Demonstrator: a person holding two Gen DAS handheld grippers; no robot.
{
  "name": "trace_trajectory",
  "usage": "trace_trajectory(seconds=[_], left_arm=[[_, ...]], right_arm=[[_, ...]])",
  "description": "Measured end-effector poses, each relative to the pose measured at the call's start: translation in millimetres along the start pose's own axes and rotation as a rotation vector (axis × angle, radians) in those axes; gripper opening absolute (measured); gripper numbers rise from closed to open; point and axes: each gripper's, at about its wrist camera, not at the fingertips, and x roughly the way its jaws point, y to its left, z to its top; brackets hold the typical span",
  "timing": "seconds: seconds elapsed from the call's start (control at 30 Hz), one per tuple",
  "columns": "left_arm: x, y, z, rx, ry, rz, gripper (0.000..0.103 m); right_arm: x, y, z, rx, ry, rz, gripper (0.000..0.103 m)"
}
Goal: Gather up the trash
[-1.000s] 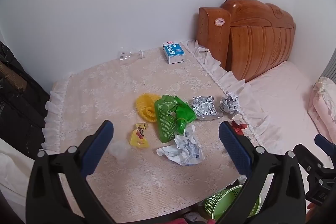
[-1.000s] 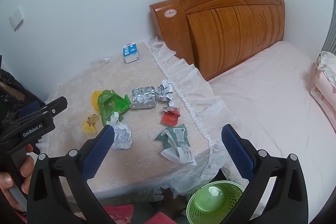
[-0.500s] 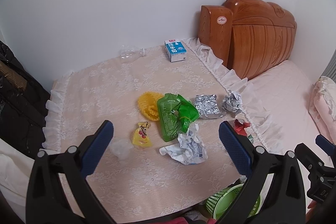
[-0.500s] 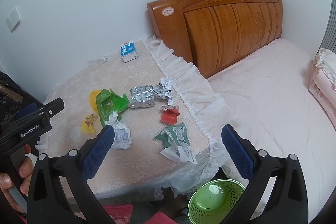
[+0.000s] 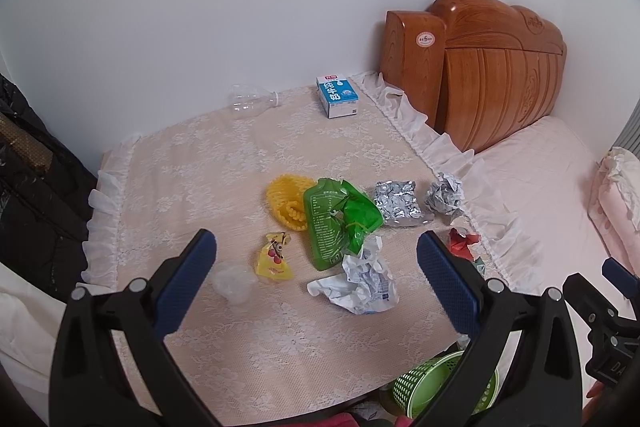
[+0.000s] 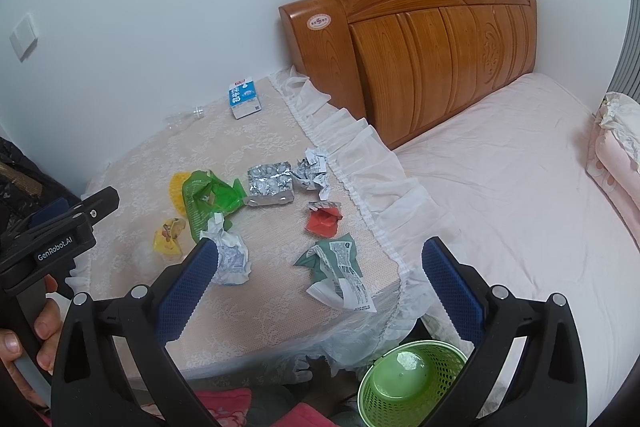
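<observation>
Both claws, left (image 5: 316, 281) and right (image 6: 320, 277), spread wide, holding nothing, above the counter (image 6: 256, 311). Wrappers (image 6: 338, 269) scattered; green basket (image 6: 412, 383) below the edge.

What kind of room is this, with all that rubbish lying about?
Most likely a bedroom: a carved wooden headboard stands against the wall over a bed in a pink sheet, and beside it a low table under a lace cloth carries the litter, with a green basket below.
</observation>
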Motion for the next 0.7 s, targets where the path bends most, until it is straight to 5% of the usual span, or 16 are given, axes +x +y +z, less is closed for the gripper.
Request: trace_trajectory(seconds=[0.7], left_arm=[[0.1, 1.6, 1.6, -0.003, 0.004, 0.003, 0.096]], right_arm=[[0.0, 0.9, 0.1, -0.001, 0.003, -0.001, 0.101]])
